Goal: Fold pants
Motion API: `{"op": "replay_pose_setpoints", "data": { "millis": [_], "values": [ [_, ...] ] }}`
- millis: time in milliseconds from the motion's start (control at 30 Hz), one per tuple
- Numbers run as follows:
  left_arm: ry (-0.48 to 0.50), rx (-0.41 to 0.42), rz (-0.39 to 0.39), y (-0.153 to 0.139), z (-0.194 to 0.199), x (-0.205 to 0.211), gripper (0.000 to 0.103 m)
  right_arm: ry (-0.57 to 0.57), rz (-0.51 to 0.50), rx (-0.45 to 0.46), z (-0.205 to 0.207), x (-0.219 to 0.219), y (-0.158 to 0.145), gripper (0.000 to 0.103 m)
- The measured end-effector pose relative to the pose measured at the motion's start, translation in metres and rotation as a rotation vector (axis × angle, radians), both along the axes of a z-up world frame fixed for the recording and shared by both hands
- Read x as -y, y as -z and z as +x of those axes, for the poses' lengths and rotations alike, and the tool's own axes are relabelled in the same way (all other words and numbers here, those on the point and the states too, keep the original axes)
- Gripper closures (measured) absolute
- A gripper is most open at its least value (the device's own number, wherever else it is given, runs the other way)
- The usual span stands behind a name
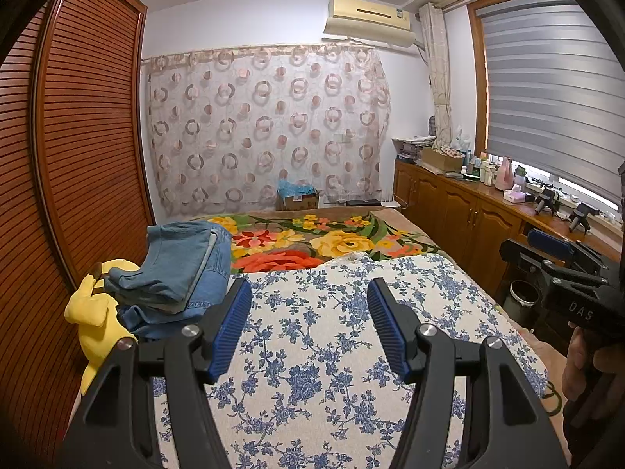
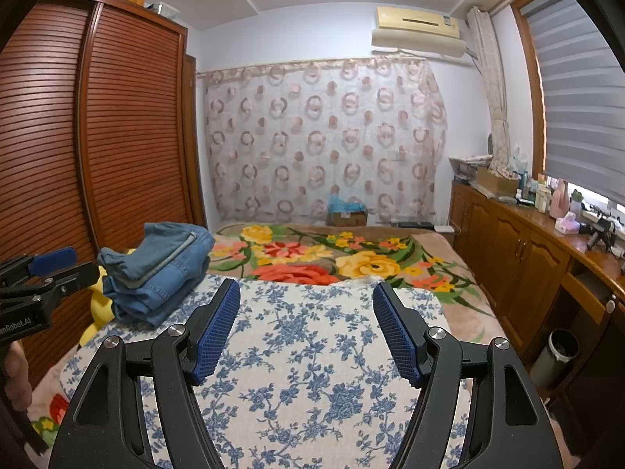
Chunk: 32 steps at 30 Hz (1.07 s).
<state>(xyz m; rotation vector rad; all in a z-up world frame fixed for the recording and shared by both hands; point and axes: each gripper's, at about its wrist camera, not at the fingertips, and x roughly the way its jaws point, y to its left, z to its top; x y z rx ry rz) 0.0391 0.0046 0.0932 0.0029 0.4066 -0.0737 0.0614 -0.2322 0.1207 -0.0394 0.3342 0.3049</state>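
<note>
Pants point(image 1: 175, 265): folded denim stack at bed's left edge, partly hiding yellow plush toy point(image 1: 93, 312) under/behind it. Floral blue-white cloth point(image 1: 312, 351) lies bare in front. Left gripper point(image 1: 308, 324) & right gripper point(image 2: 306, 324): jaws wide apart, nothing held, hovering above cloth

pants point(image 1: 175, 265): blue denim. bed cover point(image 1: 332, 351): white, blue floral print. blanket point(image 1: 312, 242): red, yellow flowers. fingers point(image 1: 230, 328): blue pads.
</note>
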Motion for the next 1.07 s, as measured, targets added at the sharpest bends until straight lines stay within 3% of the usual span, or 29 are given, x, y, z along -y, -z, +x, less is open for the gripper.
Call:
{"op": "replay_pose_setpoints", "data": {
  "millis": [1067],
  "values": [
    [0.000,0.001,0.001,0.0003,-0.0001,0.0009,0.042,0.001,0.002,-0.001,0.0004,0.0013,0.0000,0.030]
  ]
}}
